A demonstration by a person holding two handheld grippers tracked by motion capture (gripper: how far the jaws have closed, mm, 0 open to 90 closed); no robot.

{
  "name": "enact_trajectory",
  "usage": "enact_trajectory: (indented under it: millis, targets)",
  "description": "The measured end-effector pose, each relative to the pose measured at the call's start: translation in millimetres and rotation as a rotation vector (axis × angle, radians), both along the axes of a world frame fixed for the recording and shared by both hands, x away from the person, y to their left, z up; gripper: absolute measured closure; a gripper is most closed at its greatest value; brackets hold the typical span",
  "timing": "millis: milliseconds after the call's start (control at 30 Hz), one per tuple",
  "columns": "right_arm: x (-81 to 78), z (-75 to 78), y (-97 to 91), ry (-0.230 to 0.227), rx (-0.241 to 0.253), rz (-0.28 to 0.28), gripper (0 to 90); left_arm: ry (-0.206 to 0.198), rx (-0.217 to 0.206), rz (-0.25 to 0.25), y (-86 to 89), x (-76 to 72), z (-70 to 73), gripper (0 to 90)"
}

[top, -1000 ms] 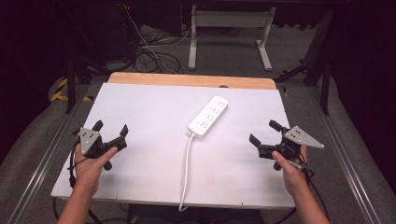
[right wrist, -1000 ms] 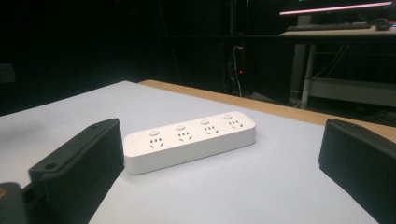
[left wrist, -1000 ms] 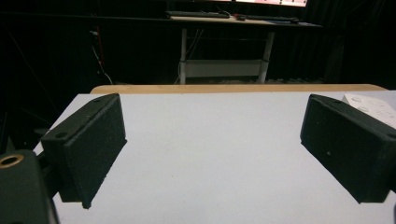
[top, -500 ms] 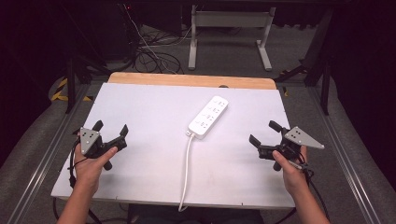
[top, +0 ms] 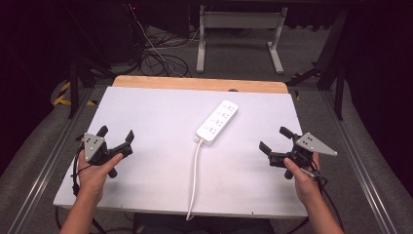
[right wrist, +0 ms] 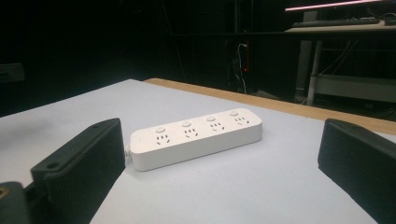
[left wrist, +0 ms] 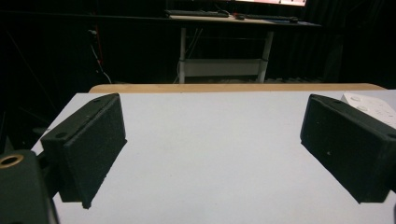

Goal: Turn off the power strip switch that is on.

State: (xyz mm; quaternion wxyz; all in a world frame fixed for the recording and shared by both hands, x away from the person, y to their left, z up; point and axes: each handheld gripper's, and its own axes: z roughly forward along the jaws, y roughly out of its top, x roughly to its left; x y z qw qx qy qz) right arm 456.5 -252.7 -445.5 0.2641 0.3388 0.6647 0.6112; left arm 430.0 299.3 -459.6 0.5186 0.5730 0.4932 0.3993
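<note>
High view: the left tool [top: 116, 139] sits over the near left part of the table [top: 146, 112], held in the person's left hand [top: 95, 168], its two black jaws spread wide with nothing between them. The right tool [top: 276, 141] is over the near right part of the table in the right hand [top: 299, 178], its jaws likewise parted and empty. A grey three-cornered plate tops each tool, and a cable trails back from each along the forearm.

Between the two tools, farther back and a little right of the table's middle, lies a white power strip [top: 217, 122], flat on the white surface and set at a slant, well apart from both tools. Its white cord [top: 194, 180] leaves the near end and runs toward the near edge of the table, where it drops over.

Left gripper view: the spread jaws frame bare white table, and a corner of the power strip [left wrist: 371, 105] shows just behind the jaw on the right side of that view.

Right gripper view: the power strip [right wrist: 196, 135] lies ahead between the open jaws, four sockets and four round buttons facing up, untouched.

Beyond the table's wooden far edge [top: 199, 84] are a dark floor with loose cables [top: 156, 53] and the white legs of another desk [top: 238, 22].
</note>
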Motion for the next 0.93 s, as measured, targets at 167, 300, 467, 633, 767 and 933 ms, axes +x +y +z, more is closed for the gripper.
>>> enact_trajectory:
  millis: [167, 300, 467, 633, 767, 933]
  targets:
    - [1.3, -0.6, 2.7, 0.001, -0.011, 0.009, 1.5, -0.005, -0.004, 0.012, 3.3, -2.7, 0.5, 7.4]
    - [1.8, -1.5, 3.7, 0.007, -0.017, 0.016, 1.6, 0.0, -0.003, 0.012, 2.7, -2.0, 0.1, 7.4]
    - [1.1, -0.9, 1.4, 0.01, -0.007, 0.005, 1.7, 0.0, 0.0, 0.004, 0.9, -1.2, 0.0, 7.4]
    - [0.5, -1.2, 2.0, 0.012, -0.01, 0.008, 2.0, -0.002, -0.003, 0.006, 1.3, -0.6, 0.0, 7.4]
    - [0.0, -1.8, 2.2, 0.014, -0.014, 0.011, 2.3, -0.001, -0.004, 0.001, 0.0, 0.1, 0.2, 7.4]
    - [0.9, -1.9, 1.2, 0.013, -0.008, 0.01, 2.5, 0.001, -0.001, 0.001, 0.5, 0.2, -0.2, 7.4]
